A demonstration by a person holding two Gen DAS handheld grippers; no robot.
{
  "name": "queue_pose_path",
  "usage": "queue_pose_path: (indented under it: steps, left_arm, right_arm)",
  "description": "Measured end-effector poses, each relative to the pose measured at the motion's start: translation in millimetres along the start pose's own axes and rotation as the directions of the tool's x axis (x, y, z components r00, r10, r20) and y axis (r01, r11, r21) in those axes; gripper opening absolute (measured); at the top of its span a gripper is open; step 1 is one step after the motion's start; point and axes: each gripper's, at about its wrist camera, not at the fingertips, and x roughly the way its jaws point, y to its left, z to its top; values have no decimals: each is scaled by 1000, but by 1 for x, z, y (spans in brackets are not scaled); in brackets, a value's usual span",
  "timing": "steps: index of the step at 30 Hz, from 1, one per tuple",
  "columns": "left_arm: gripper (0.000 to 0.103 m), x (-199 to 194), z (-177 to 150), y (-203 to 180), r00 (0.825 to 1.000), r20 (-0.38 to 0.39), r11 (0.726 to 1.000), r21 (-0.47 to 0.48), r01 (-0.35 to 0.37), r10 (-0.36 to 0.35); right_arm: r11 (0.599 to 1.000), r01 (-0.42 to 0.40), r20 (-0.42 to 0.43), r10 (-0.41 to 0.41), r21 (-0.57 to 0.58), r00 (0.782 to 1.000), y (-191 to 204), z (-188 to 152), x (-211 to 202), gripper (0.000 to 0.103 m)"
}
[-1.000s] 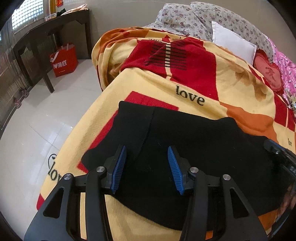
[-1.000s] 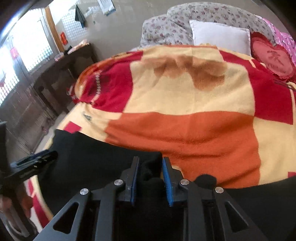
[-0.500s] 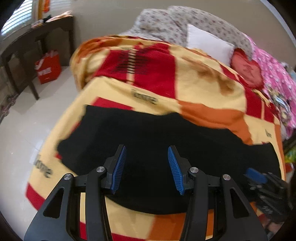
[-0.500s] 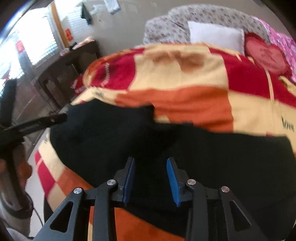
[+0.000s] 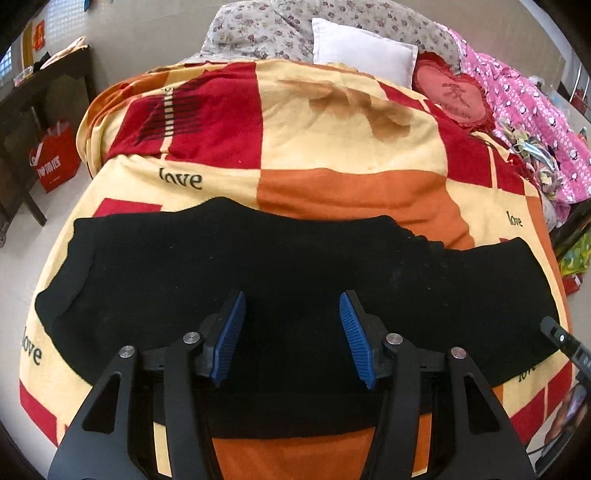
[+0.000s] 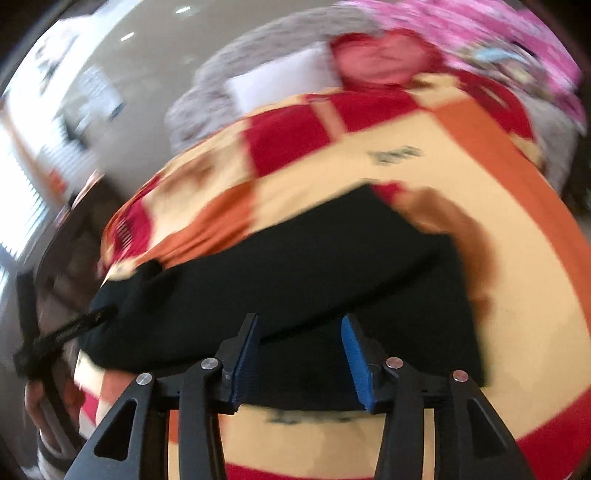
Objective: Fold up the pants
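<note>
Lying flat across the blanket (image 5: 332, 155) on the bed, the black pants (image 5: 280, 266) stretch from 9 to 3 o'clock. Left tool (image 5: 291, 334) released above them; right tool (image 6: 300, 363) looks released too, though it's blurry.

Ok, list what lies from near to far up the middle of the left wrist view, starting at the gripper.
Left gripper, open → black pants spread flat → orange square of the patchwork blanket → cream square with a brown print → white pillow → grey floral pillow.
</note>
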Motion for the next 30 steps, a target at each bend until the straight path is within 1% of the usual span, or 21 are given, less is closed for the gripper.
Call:
queue_pose_path:
  steps: [3,6,7,8,9,11,12,15,18,19,21,23,24,25,26,27,28,29,30]
  left_arm:
    - [52,3,-1,0,1000,-5,1000,-1,-5,5]
    - [52,3,-3,-2,1000,-8,1000,9,-12,12]
    - [52,3,-3,-2,1000,-9,1000,7,-10,10]
    - [52,3,-3,-2,1000,-10,1000,5,-8,8]
    - [52,3,-3,-1,1000,-14,1000,4,-7,7]
    - [52,2,-3,-1,1000,-20,1000,7,-5,5]
    - [52,0,-2,-1,1000,-20,1000,8,-2,2]
    - [52,-5,-2,0,1000,-17,1000,4,7,-7]
    - [52,-7,-3,0,1000,-12,1000,1,10,-10]
    - [52,-6,-4,0,1000,-13,1000,0,12,-12]
    - [52,-3,-5,-3,1000,-23,1000,9,2,-2]
    - [52,-2,-7,-6,1000,-23,1000,23,-8,9]
    - [52,-2,-9,-8,1000,-21,999,32,-11,12]
    - [52,-4,-9,-9,1000,-18,999,39,-9,9]
    - [52,-5,-9,-10,1000,-17,999,41,-5,5]
    - [52,-6,-9,-11,1000,-15,999,40,1,0]
    - [52,-7,-8,-13,1000,-11,999,40,4,-4]
    - [52,-7,-8,-14,1000,-9,999,42,6,-6]
    - [52,-8,-7,-17,1000,-5,999,46,9,-9]
  right_arm:
    - [996,-61,40,58,71,998,-12,7,4,46]
    - [994,-83,77,77,69,994,-12,19,16,46]
    - [993,-94,94,87,75,992,-12,23,20,43]
    - [990,-108,103,99,86,990,-12,24,22,18]
    - [987,-129,116,118,94,986,-14,25,22,4]
    - [986,-147,143,136,73,980,-10,23,13,4]
    - [989,-143,155,134,45,979,-5,21,3,4]
    - [995,-101,181,104,-26,978,1,13,-30,4]
    - [996,-89,177,93,-34,980,-4,0,-51,4]
    - [997,-68,164,73,-35,984,-6,-5,-51,4]
    - [999,-21,113,25,-29,993,-12,-11,-36,4]
    - [1000,11,48,-12,16,999,-22,-16,-24,5]
    - [1000,15,36,-16,27,999,-24,-17,-26,6]
    - [999,28,50,-29,24,998,-26,-18,-31,11]
    - [998,69,75,-70,13,995,-26,-18,-41,16]
    - [993,122,101,-121,2,987,-27,-15,-49,19]
    - [988,157,124,-155,-3,980,-27,-12,-59,20]
    - [986,167,145,-165,-4,976,-27,-10,-68,20]
    - [988,155,167,-151,-8,974,-25,-7,-76,20]
